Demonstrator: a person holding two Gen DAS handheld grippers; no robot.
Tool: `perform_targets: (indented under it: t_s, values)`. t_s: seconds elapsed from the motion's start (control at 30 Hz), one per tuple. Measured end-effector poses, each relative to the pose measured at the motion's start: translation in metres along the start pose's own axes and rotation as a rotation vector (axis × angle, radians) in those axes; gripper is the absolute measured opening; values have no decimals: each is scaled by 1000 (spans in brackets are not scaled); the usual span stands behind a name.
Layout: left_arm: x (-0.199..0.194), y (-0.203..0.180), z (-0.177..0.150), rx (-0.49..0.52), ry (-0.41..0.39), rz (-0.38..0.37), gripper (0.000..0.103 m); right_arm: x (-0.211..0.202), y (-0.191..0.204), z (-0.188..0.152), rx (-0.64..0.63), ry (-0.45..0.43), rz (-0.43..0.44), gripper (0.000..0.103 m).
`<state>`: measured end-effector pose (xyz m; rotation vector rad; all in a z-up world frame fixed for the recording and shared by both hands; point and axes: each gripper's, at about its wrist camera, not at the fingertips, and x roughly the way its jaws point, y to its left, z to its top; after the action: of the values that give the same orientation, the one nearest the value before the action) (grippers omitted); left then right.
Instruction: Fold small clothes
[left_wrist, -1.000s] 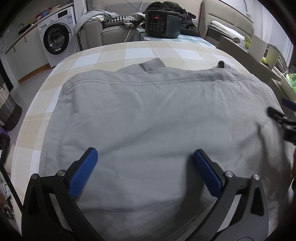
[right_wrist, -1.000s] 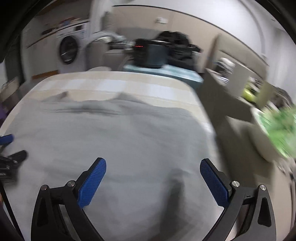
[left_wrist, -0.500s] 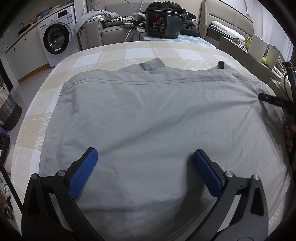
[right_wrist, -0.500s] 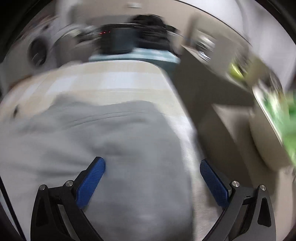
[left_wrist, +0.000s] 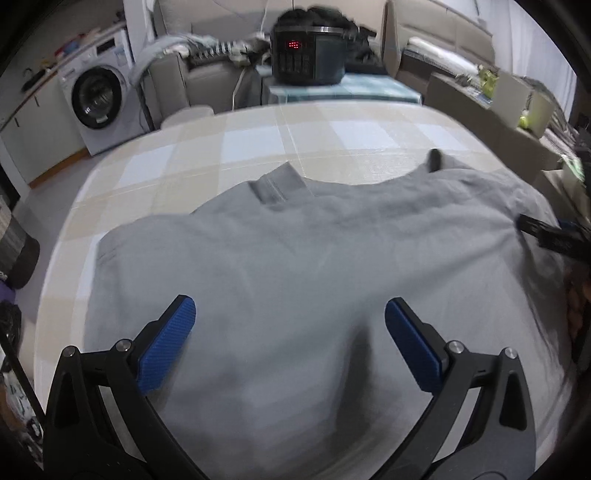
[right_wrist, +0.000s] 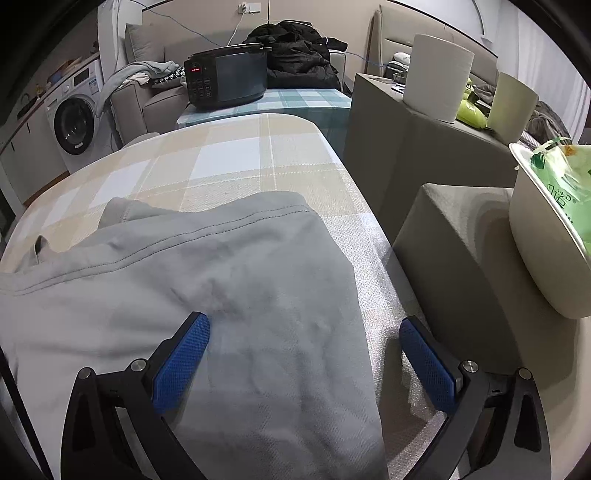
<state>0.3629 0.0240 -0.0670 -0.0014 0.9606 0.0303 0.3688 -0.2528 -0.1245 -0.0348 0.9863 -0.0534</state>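
Grey cotton garment (left_wrist: 295, 266) lay spread on the checked-cloth worktop (right_wrist: 236, 158). Left hand-held gripper (left_wrist: 290, 325) and right hand-held gripper (right_wrist: 304, 339) both gaped, empty. Risk: the right one straddled the garment's side edge, so closing could pinch tablecloth too, or one layer only.

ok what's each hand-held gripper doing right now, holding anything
Left hand-held gripper: open, holding nothing.
Right hand-held gripper: open, holding nothing.

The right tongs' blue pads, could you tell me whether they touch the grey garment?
Cannot tell: the right wrist view shows the open right tongs over the grey garment, height unclear.
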Motion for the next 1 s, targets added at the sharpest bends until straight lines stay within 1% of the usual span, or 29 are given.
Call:
perform_targets:
  t_s: [0.03, 0.07, 0.1, 0.17, 0.27, 0.3, 0.4, 0.43, 0.5, 0.57, 0.63, 0.7, 0.8, 0.87, 0.97, 1.0]
  values:
    - [16, 6, 8, -19, 43, 34, 102, 0, 0, 0, 5, 3, 7, 103]
    - [24, 10, 12, -26, 62, 45, 103, 1, -2, 0, 10, 5, 15, 103]
    - [27, 19, 15, -47, 49, 10, 103, 2, -3, 1, 16, 9, 23, 103]
    - [28, 37, 16, -66, 32, 38, 103, 2, -3, 0, 19, 9, 27, 103]
    - [23, 62, 9, -79, -2, 135, 103, 4, -6, 0, 19, 10, 28, 103]
    - [21, 79, 6, -125, 4, 154, 103, 4, -7, 0, 21, 11, 31, 103]
    - [17, 113, -2, -254, 39, 165, 103, 3, -6, 0, 20, 10, 29, 103]
    - [15, 116, -4, -258, 38, 168, 102, 3, -6, 0, 20, 10, 29, 103]
    - [4, 106, -5, -215, 10, 192, 99, 3, -6, 0, 20, 10, 29, 103]
    - [-9, 87, -4, -178, -32, 174, 99, 3, -6, 0, 19, 10, 29, 103]
    - [-21, 54, 2, -130, -74, 106, 99, 3, -7, 0, 19, 10, 29, 103]
    - [-23, 23, 13, -68, -87, 52, 99, 2, -7, 0, 16, 9, 25, 103]
    - [-3, -23, 27, 7, -62, -43, 99, 1, -5, -1, 10, 7, 17, 103]
    - [10, -37, 30, 18, -41, -52, 99, 1, -6, -1, 14, 8, 22, 103]
    - [31, -38, 24, 16, -25, -6, 100, 1, -7, -1, 14, 9, 23, 103]
    - [35, -35, 23, 5, -12, -9, 101, 1, -7, -1, 14, 9, 23, 103]
